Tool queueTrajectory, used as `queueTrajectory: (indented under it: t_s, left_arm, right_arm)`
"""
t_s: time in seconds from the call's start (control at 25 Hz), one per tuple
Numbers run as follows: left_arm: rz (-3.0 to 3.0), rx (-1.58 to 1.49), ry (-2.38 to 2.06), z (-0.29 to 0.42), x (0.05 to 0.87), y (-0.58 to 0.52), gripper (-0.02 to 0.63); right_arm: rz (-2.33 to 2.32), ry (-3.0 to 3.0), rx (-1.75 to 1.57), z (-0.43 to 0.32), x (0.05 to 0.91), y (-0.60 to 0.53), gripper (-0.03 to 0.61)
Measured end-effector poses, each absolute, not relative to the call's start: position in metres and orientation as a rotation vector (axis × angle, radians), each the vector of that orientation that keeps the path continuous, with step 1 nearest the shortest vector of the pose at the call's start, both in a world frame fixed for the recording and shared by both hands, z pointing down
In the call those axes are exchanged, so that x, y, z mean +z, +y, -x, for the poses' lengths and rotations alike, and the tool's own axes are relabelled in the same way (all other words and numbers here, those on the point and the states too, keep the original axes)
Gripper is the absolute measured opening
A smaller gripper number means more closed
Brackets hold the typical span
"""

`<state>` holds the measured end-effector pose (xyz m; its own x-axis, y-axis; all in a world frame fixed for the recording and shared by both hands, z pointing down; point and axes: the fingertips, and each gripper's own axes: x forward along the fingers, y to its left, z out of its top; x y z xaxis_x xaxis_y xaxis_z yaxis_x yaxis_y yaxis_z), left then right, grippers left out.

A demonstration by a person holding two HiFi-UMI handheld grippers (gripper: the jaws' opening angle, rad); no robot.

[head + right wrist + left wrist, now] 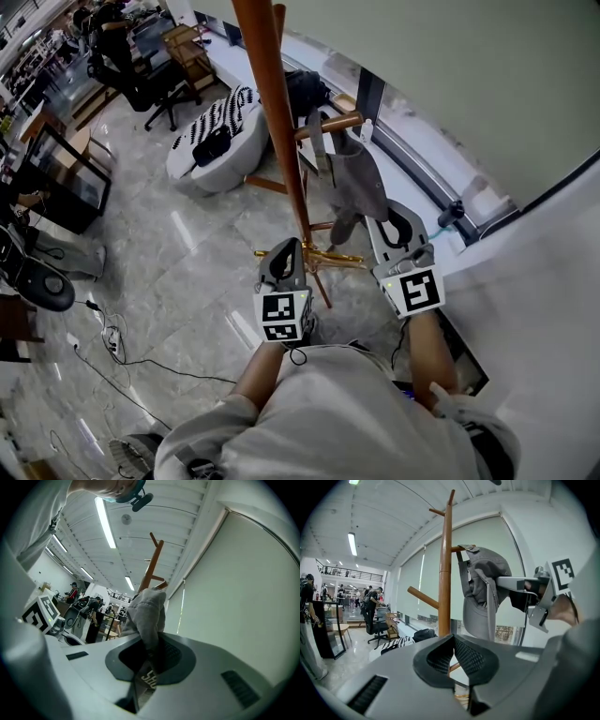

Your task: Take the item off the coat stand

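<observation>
The grey cap (359, 178) hangs at a peg (328, 125) of the wooden coat stand (279, 112), a little right of centre in the head view. The right gripper (152, 646) has its jaws closed on the cap's fabric. The left gripper (452, 641), at lower centre near the pole, has its jaws together and nothing is between them.

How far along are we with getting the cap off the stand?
Done: the right gripper is shut on the grey cap. In hand: the cap, gripped but still hanging from its peg. Left: lift it clear of the coat stand. The left gripper is shut and empty.
</observation>
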<state>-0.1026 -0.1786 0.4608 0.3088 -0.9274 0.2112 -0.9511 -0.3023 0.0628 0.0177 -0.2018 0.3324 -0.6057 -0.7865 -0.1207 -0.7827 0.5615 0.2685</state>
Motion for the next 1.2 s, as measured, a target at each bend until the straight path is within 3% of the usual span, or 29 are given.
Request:
queueTrajectory:
  t_s: [1.2]
  left_arm:
    - [-2.578, 0.244, -1.483, 0.045, 0.467, -0.174, 0.011]
  right_arm:
    - [-1.695, -2.612, -0.516, -0.079, 0.317, -0.173, 0.034]
